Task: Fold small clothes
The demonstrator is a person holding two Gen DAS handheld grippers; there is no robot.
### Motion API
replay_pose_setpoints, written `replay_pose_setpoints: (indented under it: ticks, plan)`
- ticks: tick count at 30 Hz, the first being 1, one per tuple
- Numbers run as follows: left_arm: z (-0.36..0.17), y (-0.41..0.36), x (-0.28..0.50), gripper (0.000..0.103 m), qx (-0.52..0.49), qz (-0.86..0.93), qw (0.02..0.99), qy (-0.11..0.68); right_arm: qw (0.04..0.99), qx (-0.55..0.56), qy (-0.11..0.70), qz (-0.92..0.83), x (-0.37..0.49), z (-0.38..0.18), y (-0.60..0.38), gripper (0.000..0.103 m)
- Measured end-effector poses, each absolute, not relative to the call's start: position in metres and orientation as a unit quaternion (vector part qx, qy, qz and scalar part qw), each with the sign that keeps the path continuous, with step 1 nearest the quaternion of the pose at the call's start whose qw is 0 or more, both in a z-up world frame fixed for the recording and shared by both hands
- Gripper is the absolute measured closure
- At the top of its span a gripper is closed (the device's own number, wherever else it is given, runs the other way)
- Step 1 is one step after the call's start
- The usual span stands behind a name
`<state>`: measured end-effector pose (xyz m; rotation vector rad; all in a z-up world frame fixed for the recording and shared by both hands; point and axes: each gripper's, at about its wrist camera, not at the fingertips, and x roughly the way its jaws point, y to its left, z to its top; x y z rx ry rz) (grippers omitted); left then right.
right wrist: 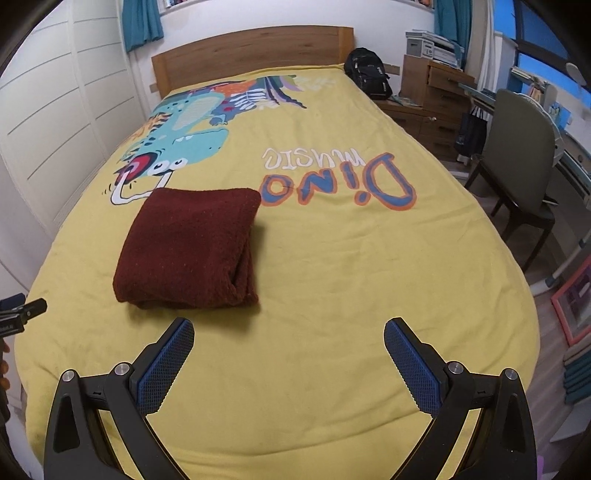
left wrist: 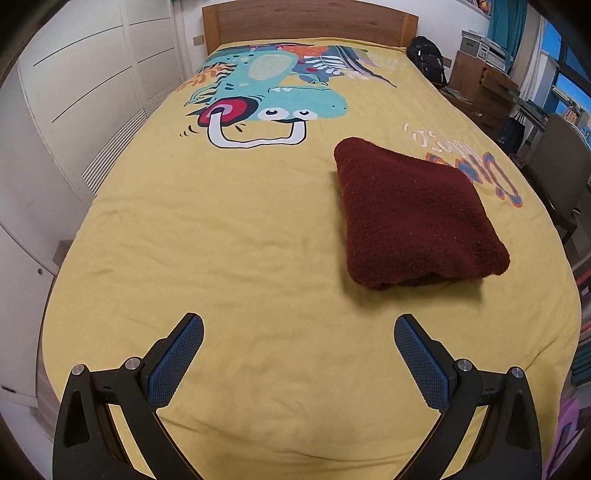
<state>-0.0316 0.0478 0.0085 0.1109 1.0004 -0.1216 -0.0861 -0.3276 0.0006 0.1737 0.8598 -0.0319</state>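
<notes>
A dark red fleecy garment [left wrist: 417, 218] lies folded into a thick square on the yellow bed cover [left wrist: 221, 229]. In the right wrist view the garment [right wrist: 188, 247] sits left of centre, its layered fold edges facing the right. My left gripper [left wrist: 299, 328] is open and empty, hovering above the cover, near and to the left of the garment. My right gripper [right wrist: 290, 332] is open and empty, near and to the right of the garment. A tip of the left gripper [right wrist: 26, 312] shows at the right wrist view's left edge.
The cover [right wrist: 332, 295] has a dinosaur print [left wrist: 273, 99] and "Dino music" lettering [right wrist: 336, 177]. A wooden headboard [left wrist: 310, 22] stands at the far end. White wardrobe doors [left wrist: 81, 85] line the left. A black backpack [right wrist: 369, 74], drawers [right wrist: 436, 96] and a chair [right wrist: 521, 155] stand on the right.
</notes>
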Motion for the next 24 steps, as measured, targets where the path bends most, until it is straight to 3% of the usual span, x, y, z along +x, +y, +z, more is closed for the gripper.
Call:
replay_pose_setpoints:
  ticks: [24]
  plan:
    - [0.018,0.047,-0.047,0.001,0.057,-0.065,0.877,0.472,0.904,0.078,0.421,-0.012,-0.091,0.0,-0.322,0.0]
